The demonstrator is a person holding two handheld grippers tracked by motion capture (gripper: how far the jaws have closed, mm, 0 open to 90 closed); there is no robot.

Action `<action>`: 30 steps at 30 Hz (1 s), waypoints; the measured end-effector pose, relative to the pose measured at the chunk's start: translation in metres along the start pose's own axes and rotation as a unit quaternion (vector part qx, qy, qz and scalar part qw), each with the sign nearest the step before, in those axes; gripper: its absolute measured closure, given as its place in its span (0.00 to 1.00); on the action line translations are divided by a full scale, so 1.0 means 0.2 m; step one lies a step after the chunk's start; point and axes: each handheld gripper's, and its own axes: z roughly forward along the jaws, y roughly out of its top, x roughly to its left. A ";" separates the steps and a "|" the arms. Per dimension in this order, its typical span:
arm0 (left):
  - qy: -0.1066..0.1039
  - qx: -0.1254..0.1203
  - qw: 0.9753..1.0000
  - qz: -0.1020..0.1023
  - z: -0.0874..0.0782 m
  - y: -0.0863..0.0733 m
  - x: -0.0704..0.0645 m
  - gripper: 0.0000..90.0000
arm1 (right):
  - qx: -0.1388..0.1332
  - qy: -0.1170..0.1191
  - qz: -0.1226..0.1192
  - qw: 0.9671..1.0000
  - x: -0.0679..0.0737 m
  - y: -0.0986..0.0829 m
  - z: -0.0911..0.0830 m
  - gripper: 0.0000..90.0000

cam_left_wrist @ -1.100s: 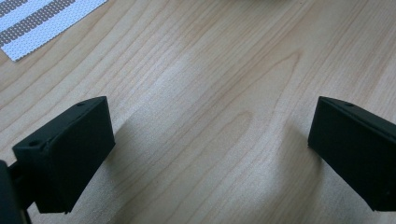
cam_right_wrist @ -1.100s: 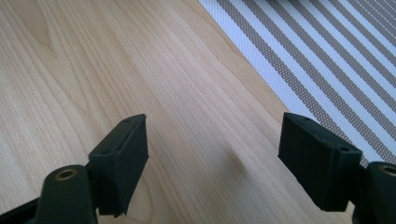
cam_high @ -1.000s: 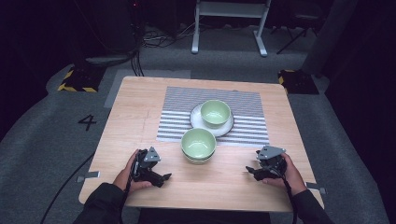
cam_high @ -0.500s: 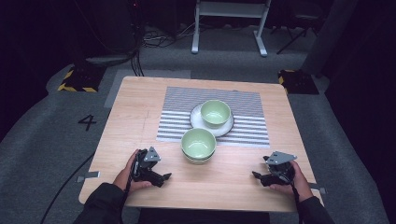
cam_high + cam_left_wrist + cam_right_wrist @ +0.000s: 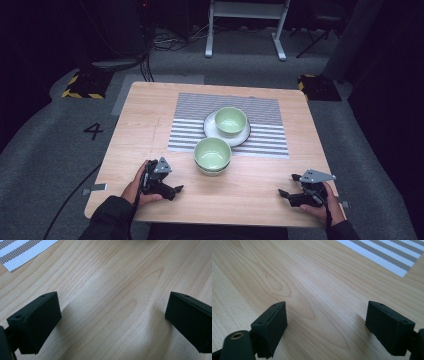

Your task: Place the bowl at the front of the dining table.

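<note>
Fingers (image 5: pixel 35 322) of both grippers wide over bare wooden table (image 5: pixel 145 130), grey carpet (image 5: pixel 45 150) around.

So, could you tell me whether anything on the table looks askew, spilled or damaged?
Nothing stands out. One green bowl sits upright on the white plate on the striped mat; the nearer green bowl straddles the mat's front edge. Nothing looks spilled.

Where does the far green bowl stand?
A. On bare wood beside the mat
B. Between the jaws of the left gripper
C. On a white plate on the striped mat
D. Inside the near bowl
C: in the high view the far bowl sits on a white plate, which lies on the striped mat.
</note>
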 end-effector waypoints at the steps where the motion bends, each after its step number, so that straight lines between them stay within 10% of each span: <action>1: 0.000 0.000 1.000 0.000 0.00 0.00 0.00 0.00 | 0.000 -0.002 0.001 1.000 -0.01 -0.01 -0.01 0.19; 30: 0.001 0.001 1.000 0.000 0.00 0.00 0.00 0.00 | 0.002 -0.015 0.016 1.000 -0.06 -0.05 -0.05 0.17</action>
